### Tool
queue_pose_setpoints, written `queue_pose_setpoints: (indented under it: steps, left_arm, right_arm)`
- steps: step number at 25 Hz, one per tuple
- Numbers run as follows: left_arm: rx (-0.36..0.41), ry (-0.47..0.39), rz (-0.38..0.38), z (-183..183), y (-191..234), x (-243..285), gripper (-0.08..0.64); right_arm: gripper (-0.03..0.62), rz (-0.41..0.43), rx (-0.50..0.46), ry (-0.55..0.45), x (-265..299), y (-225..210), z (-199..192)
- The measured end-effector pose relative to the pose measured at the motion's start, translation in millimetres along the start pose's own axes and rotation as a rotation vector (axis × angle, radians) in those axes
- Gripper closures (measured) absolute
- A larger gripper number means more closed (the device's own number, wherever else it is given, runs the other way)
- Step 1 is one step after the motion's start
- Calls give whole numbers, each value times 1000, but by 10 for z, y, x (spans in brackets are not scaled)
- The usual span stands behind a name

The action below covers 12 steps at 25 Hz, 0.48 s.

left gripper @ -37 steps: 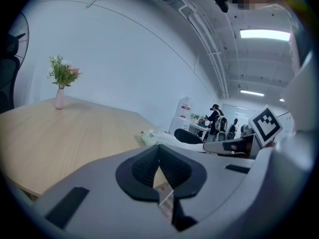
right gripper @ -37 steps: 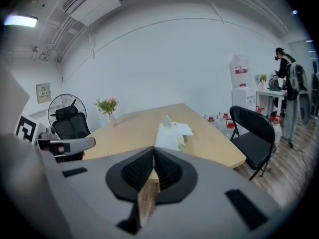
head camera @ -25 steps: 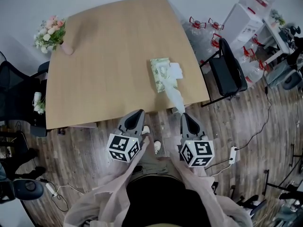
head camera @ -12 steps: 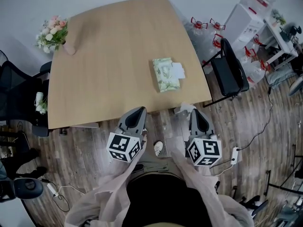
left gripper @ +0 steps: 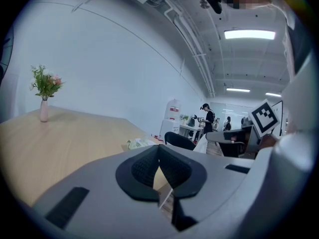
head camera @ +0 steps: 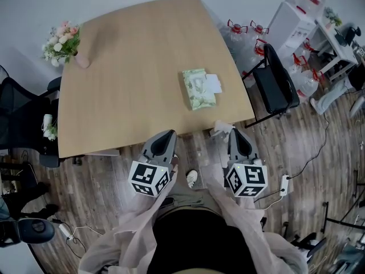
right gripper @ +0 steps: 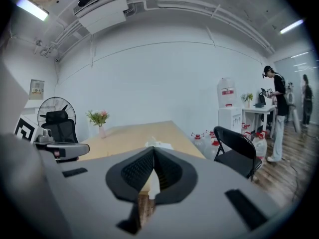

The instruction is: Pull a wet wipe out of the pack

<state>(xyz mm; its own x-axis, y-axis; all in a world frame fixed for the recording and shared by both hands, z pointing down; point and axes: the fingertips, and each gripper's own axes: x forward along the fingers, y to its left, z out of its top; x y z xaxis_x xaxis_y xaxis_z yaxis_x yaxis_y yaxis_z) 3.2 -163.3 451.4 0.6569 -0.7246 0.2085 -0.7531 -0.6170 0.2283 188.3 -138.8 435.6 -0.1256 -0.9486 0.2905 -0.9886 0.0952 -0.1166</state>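
The green wet wipe pack [head camera: 198, 88] lies on the wooden table [head camera: 125, 67] near its right edge, its white lid flap [head camera: 213, 84] folded open. My right gripper [head camera: 236, 135] hangs off the table's near edge, shut on a crumpled white wet wipe [head camera: 221, 129] that hangs free of the pack. In the right gripper view a white strip of wet wipe [right gripper: 153, 185] shows between the closed jaws of the right gripper [right gripper: 153, 151], with the pack [right gripper: 158, 145] beyond. My left gripper [head camera: 168, 136] sits shut and empty to the left; the left gripper [left gripper: 158, 148] faces the pack [left gripper: 139, 143].
A vase of flowers [head camera: 61, 41] stands at the table's far left corner. A black folding chair [head camera: 274, 84] and water bottles [head camera: 242, 36] are to the right. A black office chair [head camera: 23, 119] stands left. People [right gripper: 275, 113] stand in the background.
The wipe was stretched between pack and right gripper; it has come free of the pack and now bunches at the gripper's tip. The right gripper drew slightly back and rightward.
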Motion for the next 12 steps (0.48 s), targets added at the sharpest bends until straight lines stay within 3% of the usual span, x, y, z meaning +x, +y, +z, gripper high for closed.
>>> queue_pose_setpoints:
  steps: [12]
  left_arm:
    - [0,9,-5,-33,-23,-20,549]
  right_arm:
    - [583,23,18,9,16,57,-32]
